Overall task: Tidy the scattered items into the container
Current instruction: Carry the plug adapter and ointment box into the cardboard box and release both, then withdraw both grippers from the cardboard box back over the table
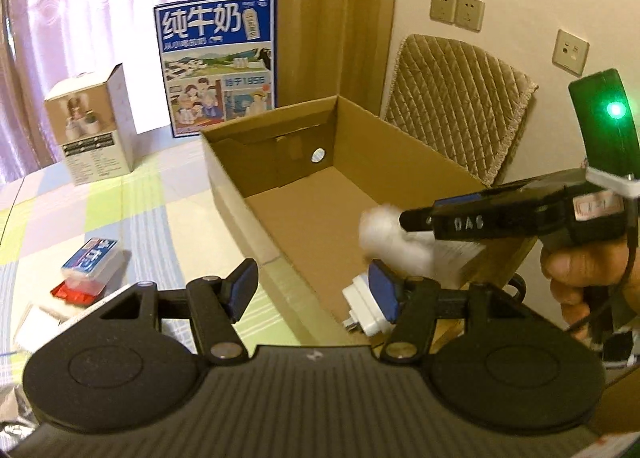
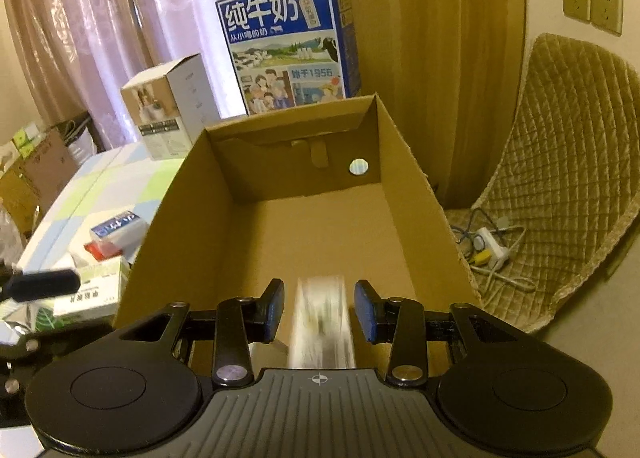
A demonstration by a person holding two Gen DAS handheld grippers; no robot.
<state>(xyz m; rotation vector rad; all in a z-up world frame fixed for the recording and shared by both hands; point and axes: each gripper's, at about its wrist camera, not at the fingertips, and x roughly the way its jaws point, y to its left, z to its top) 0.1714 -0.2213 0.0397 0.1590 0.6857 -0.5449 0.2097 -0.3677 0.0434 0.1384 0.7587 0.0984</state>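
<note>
On the checked tabletop (image 1: 140, 198) at far left, lying outside the container: a blue-and-white packet (image 1: 90, 258) sitting on a red pack (image 1: 74, 292), with a green-and-white box (image 2: 92, 286) near them.

Further right, hovering at the near rim of the open cardboard box (image 1: 224, 178): the left tool (image 1: 314, 286), fingers spread wide and carrying nothing. Lying on the box floor just behind its right finger: a white plug adapter (image 1: 366, 310).

Right again, reaching in over the box: the right tool (image 2: 320, 298), fingers parted, with a blurred white carton (image 2: 322, 322) passing between them, touching neither pad. Judging by the smear, dropping into the near end of the box, close to the adapter.

Risking, from here: the carton striking the adapter or the near wall and tipping back out, given a release so close to the rim. Also crowding: two tools working the same corner, inviting a knock that could shove the light box along the tabletop.
</note>
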